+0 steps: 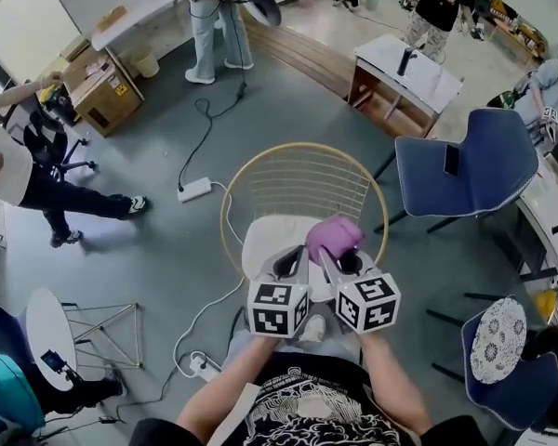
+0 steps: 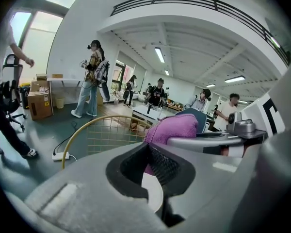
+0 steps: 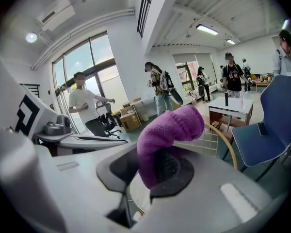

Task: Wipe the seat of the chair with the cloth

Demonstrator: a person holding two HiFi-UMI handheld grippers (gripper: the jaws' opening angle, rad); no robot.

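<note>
I am watching the purple cloth standing up in a bunched lump from the right gripper. In the right gripper view the jaws are clamping on its lower end. That pinched part is vanishing between the dark pads, so I cannot make out how much is hanging below. The cloth is hovering over the front right of the white seat of the chair, and I cannot tell whether it is touching.

The left gripper is sitting just beside the right one, its jaws drawn together with nothing between them. In its own view a sliver of white seat is showing under the pads, and the cloth is blocking much of what lies beyond. Both marker cubes and my forearms are covering the seat's front edge, and the chair's legs are hidden beneath it. Its gold wire backrest is curving up behind the cloth.

A white power strip is lying on the grey floor to the chair's left, with its cable trailing away. A blue chair is standing to the right, near a white table. Cardboard boxes are sitting at the far left, and a patterned round stool is being cut off at the lower right. Several people are standing around the edges, mostly cropped by the frame
</note>
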